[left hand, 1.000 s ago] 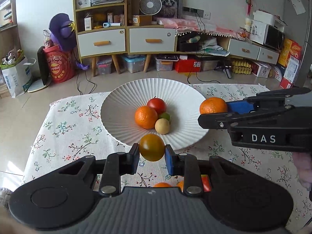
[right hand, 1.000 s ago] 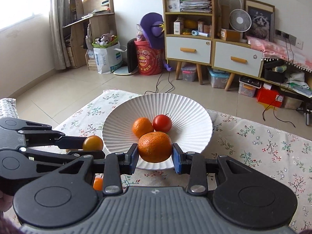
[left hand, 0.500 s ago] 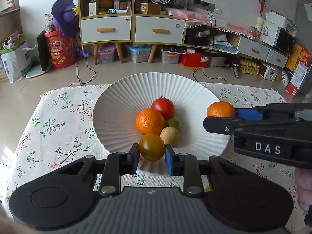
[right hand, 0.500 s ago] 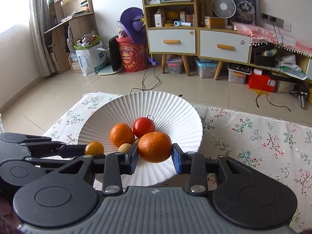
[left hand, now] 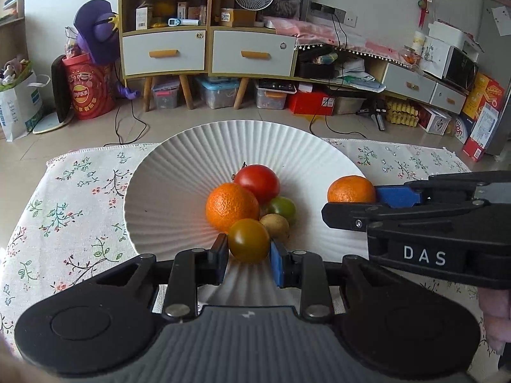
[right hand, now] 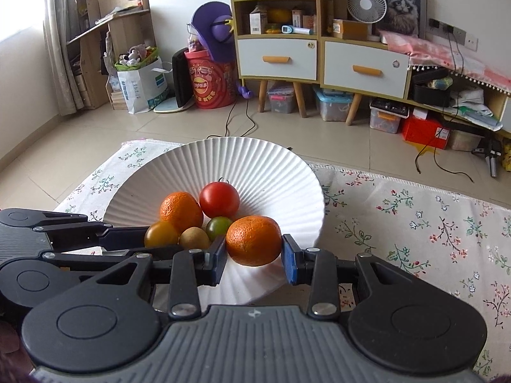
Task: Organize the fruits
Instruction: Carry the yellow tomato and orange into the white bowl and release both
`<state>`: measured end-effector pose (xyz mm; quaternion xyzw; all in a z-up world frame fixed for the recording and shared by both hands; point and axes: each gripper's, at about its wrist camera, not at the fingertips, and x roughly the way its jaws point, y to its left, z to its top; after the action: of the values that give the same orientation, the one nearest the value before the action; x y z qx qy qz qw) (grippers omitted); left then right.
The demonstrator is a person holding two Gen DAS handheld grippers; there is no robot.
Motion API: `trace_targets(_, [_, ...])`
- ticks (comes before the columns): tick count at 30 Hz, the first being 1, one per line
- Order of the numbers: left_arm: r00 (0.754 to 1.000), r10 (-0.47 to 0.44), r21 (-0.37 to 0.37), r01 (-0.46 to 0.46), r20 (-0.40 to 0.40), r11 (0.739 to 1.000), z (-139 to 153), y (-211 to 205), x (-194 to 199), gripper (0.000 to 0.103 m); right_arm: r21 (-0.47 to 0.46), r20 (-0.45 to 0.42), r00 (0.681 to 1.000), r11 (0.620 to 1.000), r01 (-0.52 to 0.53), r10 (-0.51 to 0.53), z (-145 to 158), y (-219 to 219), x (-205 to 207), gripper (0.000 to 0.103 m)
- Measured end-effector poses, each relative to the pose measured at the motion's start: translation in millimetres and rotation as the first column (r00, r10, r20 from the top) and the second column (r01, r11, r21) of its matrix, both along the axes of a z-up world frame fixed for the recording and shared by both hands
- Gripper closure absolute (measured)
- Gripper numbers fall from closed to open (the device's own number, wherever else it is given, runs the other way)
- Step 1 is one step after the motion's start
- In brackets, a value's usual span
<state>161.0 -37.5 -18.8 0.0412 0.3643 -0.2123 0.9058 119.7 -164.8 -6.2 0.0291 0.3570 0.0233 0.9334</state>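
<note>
A white ribbed bowl (left hand: 179,172) (right hand: 274,172) stands on the flowered tablecloth (left hand: 73,191). Inside it lie an orange (left hand: 231,207) (right hand: 180,210), a red tomato (left hand: 258,182) (right hand: 219,199), a small green tomato (left hand: 282,207) (right hand: 218,226) and a tan round fruit (left hand: 276,225) (right hand: 194,237). My left gripper (left hand: 249,250) is shut on a yellow-orange tomato (left hand: 249,239) (right hand: 161,234) just above the bowl's near side. Over the bowl's right part, my right gripper (right hand: 254,253) is shut on a second orange (right hand: 254,239) (left hand: 350,189).
The tablecloth (right hand: 415,223) stretches right of the bowl. Beyond the table lie a tiled floor (left hand: 95,131), a drawer cabinet (left hand: 207,51) on legs, storage boxes (left hand: 217,94), a red barrel (left hand: 87,89) and a cluttered low shelf (left hand: 415,76).
Both grippers have moved forward and down with their fruit. The held tomato has gone from before the bowl's rim to over its near side; the held orange now hangs over the bowl's inside.
</note>
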Motion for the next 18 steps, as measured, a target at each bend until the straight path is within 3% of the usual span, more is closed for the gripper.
trace_targets(11, [1.0, -0.011, -0.037, 0.012, 0.022, 0.999, -5.4, -3.5, 4.1, 0.075, 0.01, 0.014, 1.0, 1.0, 0.004, -0.004, 1.1, -0.5, -3.0, 0.069])
trace_targets(18, [0.999, -0.015, -0.009, 0.015, 0.032, 1.0, -3.8, -6.6, 1.2, 0.071, 0.021, 0.028, 1.0, 1.0, 0.006, -0.006, 5.1, -1.6, -4.1, 0.068])
